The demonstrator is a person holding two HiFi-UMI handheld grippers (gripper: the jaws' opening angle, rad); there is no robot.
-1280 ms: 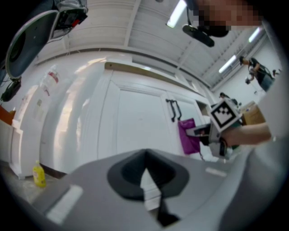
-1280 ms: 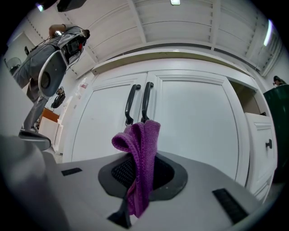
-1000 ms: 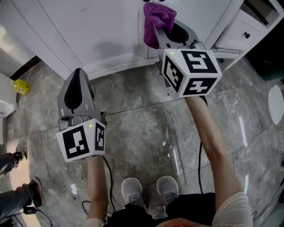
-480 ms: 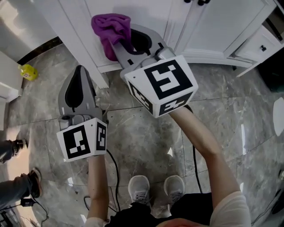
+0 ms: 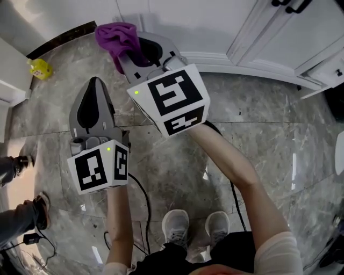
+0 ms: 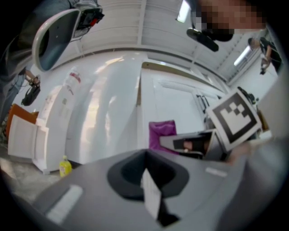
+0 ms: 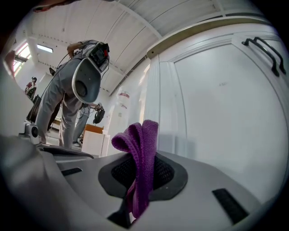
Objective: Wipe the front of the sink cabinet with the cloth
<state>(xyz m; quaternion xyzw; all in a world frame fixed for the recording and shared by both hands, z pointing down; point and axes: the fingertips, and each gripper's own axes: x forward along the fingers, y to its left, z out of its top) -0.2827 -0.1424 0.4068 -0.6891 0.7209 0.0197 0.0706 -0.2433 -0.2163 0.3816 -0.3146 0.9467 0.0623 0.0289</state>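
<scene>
The purple cloth (image 5: 114,38) is bunched at the tip of my right gripper (image 5: 127,52), which is shut on it. It is held low against the white sink cabinet (image 5: 177,21), near the cabinet's left corner. In the right gripper view the cloth (image 7: 142,144) stands folded between the jaws of the right gripper (image 7: 137,180), with the cabinet door (image 7: 226,113) just beyond. My left gripper (image 5: 94,87) hovers over the floor left of the right one, shut and holding nothing. The left gripper view shows the cloth (image 6: 162,131) and the left gripper (image 6: 146,176).
Black door handles (image 5: 285,4) show at the cabinet's upper right. A small yellow bottle (image 5: 40,69) stands on the floor by the left wall. A bystander's feet (image 5: 29,220) are at the far left. My own shoes (image 5: 196,224) are on the grey marble floor (image 5: 258,123).
My right gripper has swept left along the lower cabinet front with the cloth, from the door area to the left corner. The left gripper has stayed nearly still.
</scene>
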